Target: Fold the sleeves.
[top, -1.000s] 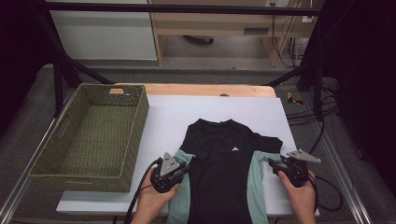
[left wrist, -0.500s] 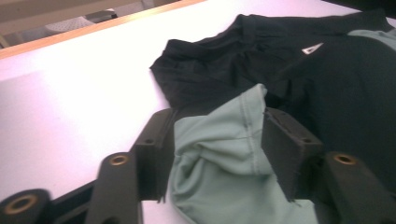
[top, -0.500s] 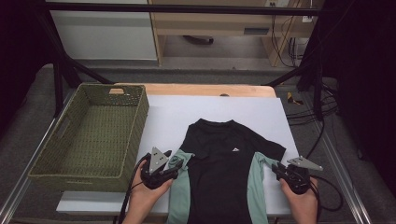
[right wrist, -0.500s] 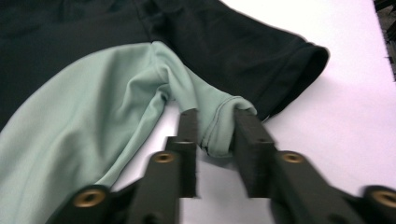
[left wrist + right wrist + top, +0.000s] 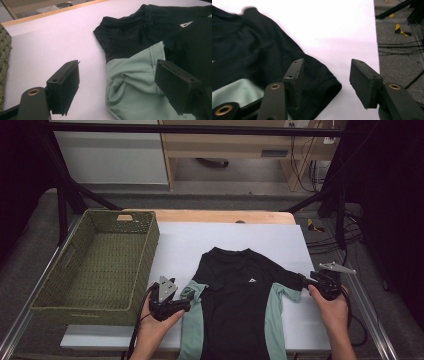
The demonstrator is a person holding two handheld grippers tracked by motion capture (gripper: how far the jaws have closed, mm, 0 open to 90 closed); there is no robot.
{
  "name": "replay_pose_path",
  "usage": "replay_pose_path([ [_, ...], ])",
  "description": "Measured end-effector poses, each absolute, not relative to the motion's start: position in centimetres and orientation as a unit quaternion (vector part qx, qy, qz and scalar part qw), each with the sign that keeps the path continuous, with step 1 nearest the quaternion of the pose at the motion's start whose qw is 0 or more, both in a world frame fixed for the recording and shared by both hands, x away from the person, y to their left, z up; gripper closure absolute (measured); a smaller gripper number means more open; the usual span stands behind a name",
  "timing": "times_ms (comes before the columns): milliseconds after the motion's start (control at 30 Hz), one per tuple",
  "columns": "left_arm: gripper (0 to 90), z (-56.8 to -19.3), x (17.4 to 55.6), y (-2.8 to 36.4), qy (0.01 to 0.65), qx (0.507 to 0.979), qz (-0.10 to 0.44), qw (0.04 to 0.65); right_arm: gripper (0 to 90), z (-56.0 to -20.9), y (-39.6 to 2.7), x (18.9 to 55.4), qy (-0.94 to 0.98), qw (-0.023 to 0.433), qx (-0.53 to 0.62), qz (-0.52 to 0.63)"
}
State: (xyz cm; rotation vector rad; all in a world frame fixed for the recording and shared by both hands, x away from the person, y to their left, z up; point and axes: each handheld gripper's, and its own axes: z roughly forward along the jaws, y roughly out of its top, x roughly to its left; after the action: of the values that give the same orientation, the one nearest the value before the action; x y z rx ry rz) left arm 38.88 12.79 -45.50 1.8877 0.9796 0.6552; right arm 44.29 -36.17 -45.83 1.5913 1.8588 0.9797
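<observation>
White desk (image 5: 220,237) carries the shirt (image 5: 240,305) (black, mint sleeves). Your left tool (image 5: 117,85) has just spread apart over its mint sleeve; your right tool (image 5: 324,82), also just opening, straddles the black sleeve hem.

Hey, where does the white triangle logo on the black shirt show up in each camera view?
High view: the white triangle logo sits on the chest of the black shirt, just right of centre.
Left gripper view: the logo lies near the top right, above the green sleeve.
Right gripper view: not in it.
Shared landmark: the white table cover, under the shirt in all three views.
</observation>
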Motion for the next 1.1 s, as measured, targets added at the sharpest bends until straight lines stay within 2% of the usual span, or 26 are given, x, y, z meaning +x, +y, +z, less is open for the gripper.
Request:
replay_pose_path([
  [200,19.3,-45.7,39.2,13.3,0.4,0.758,0.27,0.439,52.0,-47.3,-36.2,45.7,0.692,0.223,0.598,0.337],
  [333,19.3,-45.8,39.4,13.6,0.406,0.755,0.268,0.439,62.2,-47.7,-36.0,45.6,0.701,0.217,0.597,0.324],
  [500,19.3,-46.0,39.5,13.8,0.408,0.755,0.267,0.438,86.7,-47.8,-36.1,45.4,0.704,0.223,0.589,0.328],
  [733,19.3,-46.0,39.5,13.9,0.409,0.753,0.267,0.44,87.9,-44.7,-33.6,44.6,0.722,0.233,0.547,0.353],
  [900,19.3,-46.0,39.5,13.8,0.408,0.755,0.264,0.44,88.0,-42.2,-29.6,44.2,0.748,0.235,0.505,0.361],
  [1100,19.3,-46.1,39.5,13.7,0.406,0.758,0.262,0.438,88.1,-40.8,-25.2,44.4,0.767,0.221,0.475,0.371],
])
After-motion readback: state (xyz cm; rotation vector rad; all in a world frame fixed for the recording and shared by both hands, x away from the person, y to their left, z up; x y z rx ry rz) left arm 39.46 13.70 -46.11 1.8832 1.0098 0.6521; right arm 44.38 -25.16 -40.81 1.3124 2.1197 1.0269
